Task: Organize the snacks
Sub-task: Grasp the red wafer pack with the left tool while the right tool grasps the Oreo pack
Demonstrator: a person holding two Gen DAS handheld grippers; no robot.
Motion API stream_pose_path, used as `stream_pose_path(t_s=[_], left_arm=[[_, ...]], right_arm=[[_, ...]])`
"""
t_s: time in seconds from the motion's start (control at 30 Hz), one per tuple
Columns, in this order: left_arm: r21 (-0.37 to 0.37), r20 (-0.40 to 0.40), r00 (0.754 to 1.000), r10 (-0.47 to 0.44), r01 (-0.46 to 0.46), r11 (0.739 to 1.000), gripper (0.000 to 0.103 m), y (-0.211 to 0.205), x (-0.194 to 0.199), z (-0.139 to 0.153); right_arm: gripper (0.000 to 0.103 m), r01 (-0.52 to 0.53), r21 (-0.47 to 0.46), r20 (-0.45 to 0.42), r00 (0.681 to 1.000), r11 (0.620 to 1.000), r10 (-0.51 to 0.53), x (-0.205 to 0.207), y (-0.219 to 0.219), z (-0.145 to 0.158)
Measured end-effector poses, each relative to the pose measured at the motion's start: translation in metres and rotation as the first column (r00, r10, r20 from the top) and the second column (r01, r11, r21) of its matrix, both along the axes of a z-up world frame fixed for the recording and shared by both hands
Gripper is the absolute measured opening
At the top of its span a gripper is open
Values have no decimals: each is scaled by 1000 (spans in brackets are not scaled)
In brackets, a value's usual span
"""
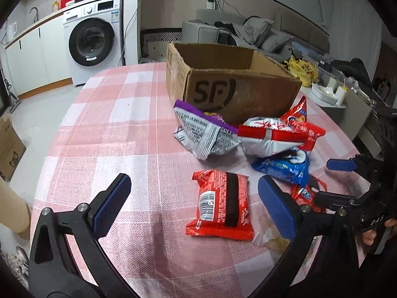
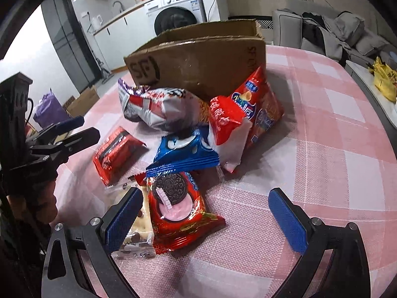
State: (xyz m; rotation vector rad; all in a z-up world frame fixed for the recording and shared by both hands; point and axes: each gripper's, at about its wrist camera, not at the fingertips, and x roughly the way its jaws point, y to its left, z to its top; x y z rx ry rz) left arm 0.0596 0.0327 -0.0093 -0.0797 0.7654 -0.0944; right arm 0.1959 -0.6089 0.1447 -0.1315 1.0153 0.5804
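A round table with a pink and white checked cloth (image 1: 119, 124) fills the middle of both views. In the upper left of the left wrist view a white front-loading washing machine (image 1: 93, 39) stands under a white counter; a grey sofa with dark clothes (image 1: 248, 32) is at the upper centre.

An open brown cardboard box (image 1: 223, 79) stands in the centre of the table. It has "SF" printed in black on its near wall. Its inside is not visible from here.

In front of the box lies a heap of snack packets: a silver packet with a purple edge (image 1: 206, 134), a white and red puffed bag (image 1: 268, 136), a tall red chip bag (image 2: 258, 109) touching the box wall, and a blue Oreo packet (image 2: 183, 151). A flat red packet with a black stripe and a barcode (image 1: 223, 206) lies alone at the lower centre. In the right wrist view, a red Oreo packet showing a pink-cream cookie (image 2: 178, 211) lies at the lower centre, beside a clear packet of pale sweets (image 2: 139, 226).

The left gripper (image 1: 196, 206) is spread wide, holding nothing, with the red striped packet between its blue pads. The right gripper (image 2: 206, 218) is also released, its fingers on either side of the red Oreo packet.
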Motion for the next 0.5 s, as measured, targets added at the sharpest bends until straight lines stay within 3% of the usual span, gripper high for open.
stream_pose_path(t_s=[0.23,0.5], left_arm=[[-18,-37,999,0,-1,1000,102,3,9,-13],[-2,-49,998,-30,30,1000,102,-5,12,-19]], right_arm=[[103,-25,-26,-38,999,999,24,6,-11,-8],[103,59,-44,-29,998,997,-60,15,-48,-8]])
